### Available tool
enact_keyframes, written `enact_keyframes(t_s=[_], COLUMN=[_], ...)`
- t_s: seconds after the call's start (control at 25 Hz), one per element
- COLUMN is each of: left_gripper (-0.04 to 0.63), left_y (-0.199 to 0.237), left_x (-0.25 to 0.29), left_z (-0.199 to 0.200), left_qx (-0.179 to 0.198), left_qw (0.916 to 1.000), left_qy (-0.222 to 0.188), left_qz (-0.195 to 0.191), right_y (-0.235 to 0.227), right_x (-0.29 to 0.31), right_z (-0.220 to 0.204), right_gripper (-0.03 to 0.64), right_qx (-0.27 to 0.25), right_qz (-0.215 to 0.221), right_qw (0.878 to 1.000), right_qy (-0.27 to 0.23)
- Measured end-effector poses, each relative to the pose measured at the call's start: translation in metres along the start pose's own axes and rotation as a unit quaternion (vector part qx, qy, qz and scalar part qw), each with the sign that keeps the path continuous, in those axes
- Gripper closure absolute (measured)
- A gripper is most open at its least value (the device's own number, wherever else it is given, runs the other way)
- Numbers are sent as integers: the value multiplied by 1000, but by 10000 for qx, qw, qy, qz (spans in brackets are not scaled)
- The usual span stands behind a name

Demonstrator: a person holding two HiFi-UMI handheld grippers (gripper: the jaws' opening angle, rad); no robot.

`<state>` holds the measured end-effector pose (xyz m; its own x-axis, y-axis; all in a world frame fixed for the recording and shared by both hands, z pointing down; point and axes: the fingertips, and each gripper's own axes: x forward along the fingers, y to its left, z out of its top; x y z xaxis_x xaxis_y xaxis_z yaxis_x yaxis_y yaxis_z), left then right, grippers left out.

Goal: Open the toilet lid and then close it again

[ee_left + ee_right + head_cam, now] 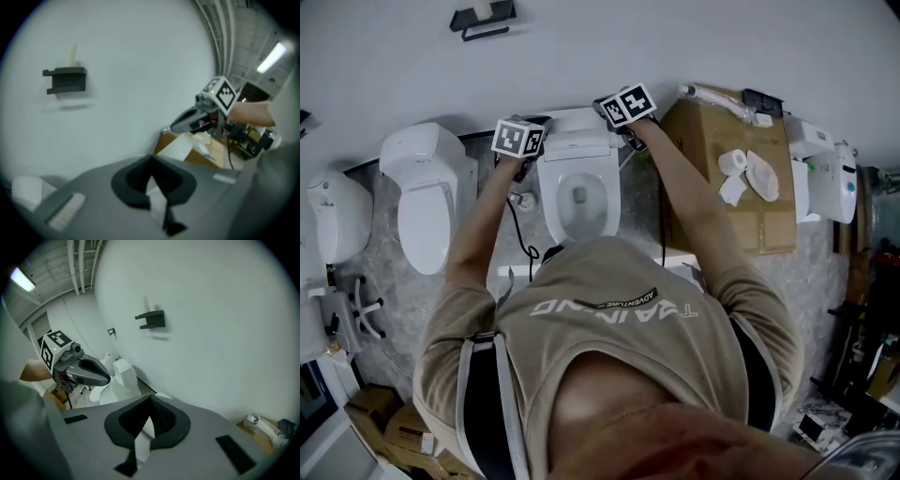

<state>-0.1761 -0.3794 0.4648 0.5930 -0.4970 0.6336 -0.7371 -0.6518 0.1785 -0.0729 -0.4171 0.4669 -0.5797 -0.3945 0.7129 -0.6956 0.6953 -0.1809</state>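
The white toilet point(579, 199) stands against the wall with its bowl showing. Its lid point(575, 141) is raised upright toward the wall. My left gripper point(528, 150) is at the lid's left side and my right gripper point(625, 120) at its upper right corner. In the left gripper view the jaws of the left gripper point(152, 187) meet on a thin white strip, the lid's edge point(157, 202); the right gripper point(190, 122) shows beyond. The right gripper view shows the right gripper point(146, 425) pinching the same white edge point(143, 445), with the left gripper point(89, 373) alongside.
A second toilet point(427, 202) with its lid down stands to the left, and another point(337, 216) is at the far left. A cardboard box point(731, 187) carrying paper rolls sits to the right. A black shelf point(483, 19) hangs on the wall above.
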Motion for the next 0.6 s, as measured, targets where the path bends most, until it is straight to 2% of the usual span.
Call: enact_keyframes(t_s=[0.08,0.36,0.6], left_gripper=[592,592,592], left_y=[-12,-45,-73], left_x=[-7,-22,-33], left_z=[-14,-54,-96], left_qx=[143,90,-200], left_qw=[9999,9994,9978], left_qy=[66,343,614], left_qz=[45,13,-152], right_y=[14,42,67], right_x=[-2,-15,-22], right_z=[-15,-63,-112], right_gripper=[606,606,606], right_qx=[8,522,642], right_qz=[27,277,392], right_qw=[10000,9982,9971], right_qy=[30,-109,66])
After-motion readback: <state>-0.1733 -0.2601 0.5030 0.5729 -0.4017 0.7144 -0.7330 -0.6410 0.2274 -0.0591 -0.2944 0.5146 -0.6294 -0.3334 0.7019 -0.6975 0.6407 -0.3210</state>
